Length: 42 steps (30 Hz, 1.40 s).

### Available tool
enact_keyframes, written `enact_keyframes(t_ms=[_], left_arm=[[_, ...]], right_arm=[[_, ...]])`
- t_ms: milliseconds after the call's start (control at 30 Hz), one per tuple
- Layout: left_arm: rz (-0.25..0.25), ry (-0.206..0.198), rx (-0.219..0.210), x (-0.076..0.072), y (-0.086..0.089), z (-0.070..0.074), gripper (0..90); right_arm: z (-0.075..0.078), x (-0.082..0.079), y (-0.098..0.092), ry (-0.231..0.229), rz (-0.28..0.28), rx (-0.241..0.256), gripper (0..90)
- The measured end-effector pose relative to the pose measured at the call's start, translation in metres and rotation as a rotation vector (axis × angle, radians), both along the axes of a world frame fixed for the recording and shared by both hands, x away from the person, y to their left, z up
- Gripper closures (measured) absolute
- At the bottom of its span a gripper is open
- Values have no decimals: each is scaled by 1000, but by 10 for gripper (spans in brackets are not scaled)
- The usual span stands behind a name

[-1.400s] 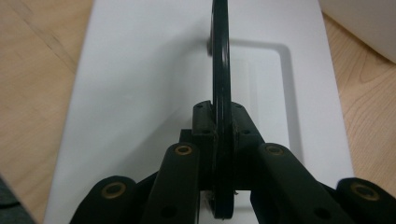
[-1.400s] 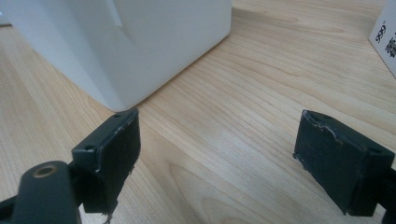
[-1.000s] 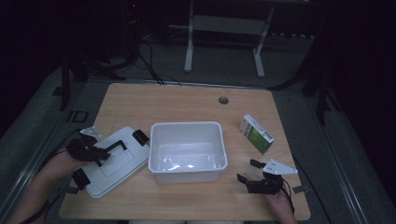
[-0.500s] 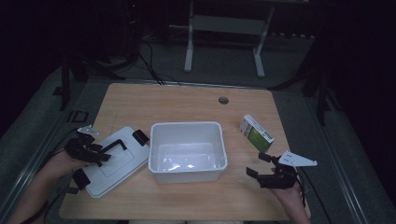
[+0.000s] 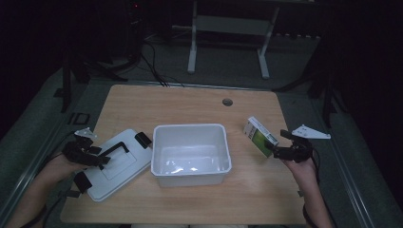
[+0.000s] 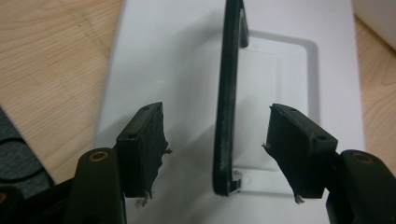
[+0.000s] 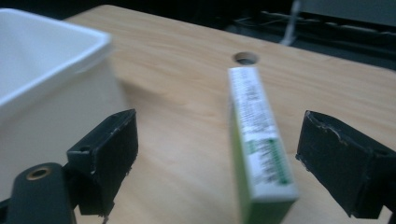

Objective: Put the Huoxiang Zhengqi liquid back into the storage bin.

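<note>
— Dim room, pale wooden surface [image 5: 190, 109]. What sits on it, biggest first?

— White tub [image 5: 190, 153] in the middle, open and seemingly empty. Its white lid [image 5: 114, 166] lies flat near the left edge, black handle [image 6: 227, 102] standing up. A small green-and-white box [image 5: 260, 136] stands on edge near the right edge, just beside the tub.

— And the grippers?

— Left gripper [image 6: 215, 144] is wide open, jaws either side of the lid's handle, touching nothing. Right gripper [image 7: 219, 154] is also wide open, holding nothing, with the box between its jaws but nearer the right one.

— How should the box grasp go?

— My judgement: shift sideways to centre the box, close on its broad faces squarely, gently. It's narrow and would likely topple if one jaw lands first.
</note>
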<state>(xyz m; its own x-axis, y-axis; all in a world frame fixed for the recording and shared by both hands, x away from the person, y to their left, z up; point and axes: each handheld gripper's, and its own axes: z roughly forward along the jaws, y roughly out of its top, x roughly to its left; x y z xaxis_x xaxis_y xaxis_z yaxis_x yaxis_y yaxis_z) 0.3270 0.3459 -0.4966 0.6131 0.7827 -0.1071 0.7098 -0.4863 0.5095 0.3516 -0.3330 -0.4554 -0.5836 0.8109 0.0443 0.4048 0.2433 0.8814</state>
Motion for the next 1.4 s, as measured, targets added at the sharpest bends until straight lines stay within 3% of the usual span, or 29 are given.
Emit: enact_keyframes(t_ms=[67,100,133,167,500,967,1167,1333,1400], left_arm=[[1,0,-1,0,1,0,370],[-1,2,-1,0,2,1,370],[-1,1,1,0,1,1,370],[-4,2,0,0,1,1,370],[-9,8,9,1,0,-3,370],[-22,16,17,0,-1,-4,350],[-21,19,10,1,-1,-2,351],[-21,20,18,0,-1,-2,351],[-24,22,17,0,-1,-2,351]], right_arm=[[-2,14,2,11,-21,-21,182],[-3,19,2,38,6,-25,232],[-4,23,2,41,8,-29,244],[-5,26,3,38,8,-39,313],[-18,60,5,153,21,-116,409],[-32,77,10,282,28,-195,496],[-31,78,12,290,35,-216,621],[-25,75,12,260,5,-238,631],[-19,73,8,252,6,-219,633]])
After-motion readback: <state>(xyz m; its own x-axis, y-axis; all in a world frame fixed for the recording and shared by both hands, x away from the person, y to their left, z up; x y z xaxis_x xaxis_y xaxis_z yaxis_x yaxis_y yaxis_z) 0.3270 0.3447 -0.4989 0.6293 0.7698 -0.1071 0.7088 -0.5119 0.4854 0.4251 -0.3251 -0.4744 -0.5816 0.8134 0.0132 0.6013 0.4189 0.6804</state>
